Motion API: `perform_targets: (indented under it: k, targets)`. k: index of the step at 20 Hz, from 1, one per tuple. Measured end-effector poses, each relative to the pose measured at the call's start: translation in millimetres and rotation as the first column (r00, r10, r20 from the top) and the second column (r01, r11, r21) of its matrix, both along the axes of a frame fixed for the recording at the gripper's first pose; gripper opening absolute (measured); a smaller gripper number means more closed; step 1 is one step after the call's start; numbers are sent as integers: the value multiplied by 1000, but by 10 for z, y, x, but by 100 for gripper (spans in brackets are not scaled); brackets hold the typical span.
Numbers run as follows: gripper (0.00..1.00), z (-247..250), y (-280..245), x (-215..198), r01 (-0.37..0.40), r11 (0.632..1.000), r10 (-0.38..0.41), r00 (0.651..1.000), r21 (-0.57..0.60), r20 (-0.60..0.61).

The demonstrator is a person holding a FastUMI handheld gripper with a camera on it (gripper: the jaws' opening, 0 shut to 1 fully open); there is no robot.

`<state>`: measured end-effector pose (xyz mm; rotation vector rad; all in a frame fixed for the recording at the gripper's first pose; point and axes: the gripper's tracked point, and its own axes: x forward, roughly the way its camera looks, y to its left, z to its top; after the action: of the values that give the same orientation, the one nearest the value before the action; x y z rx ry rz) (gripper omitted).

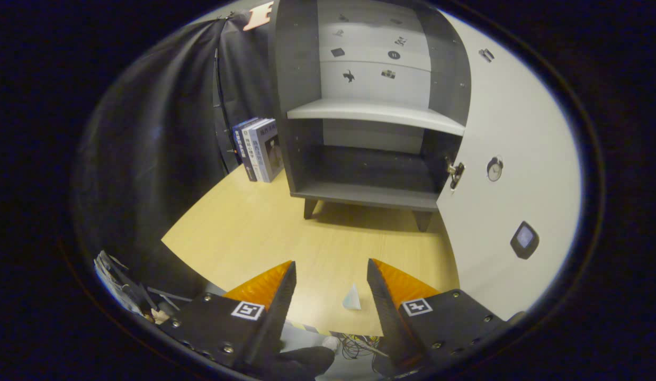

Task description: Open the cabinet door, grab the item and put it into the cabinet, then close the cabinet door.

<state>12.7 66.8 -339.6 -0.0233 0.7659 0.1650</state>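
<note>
One pale wood counter carries a grey cabinet, its door swung open. Small whitish pyramid-shaped item sits near the counter's front edge, between the spread, empty tool fingers.

Gripper cam looked forward and down over the table. It faced the open cabinet, well back from it.

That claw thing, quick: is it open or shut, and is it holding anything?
Claw: open, holding nothing; a small pale cone-shaped item sits on the wooden table between its fingers, untouched.
</note>
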Motion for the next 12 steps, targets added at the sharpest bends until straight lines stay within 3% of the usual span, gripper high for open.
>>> perform_targets:
  k: [12]
  targets:
    - [82, -928, -189, -48, 36, 997, -48, 986, -72, -159]
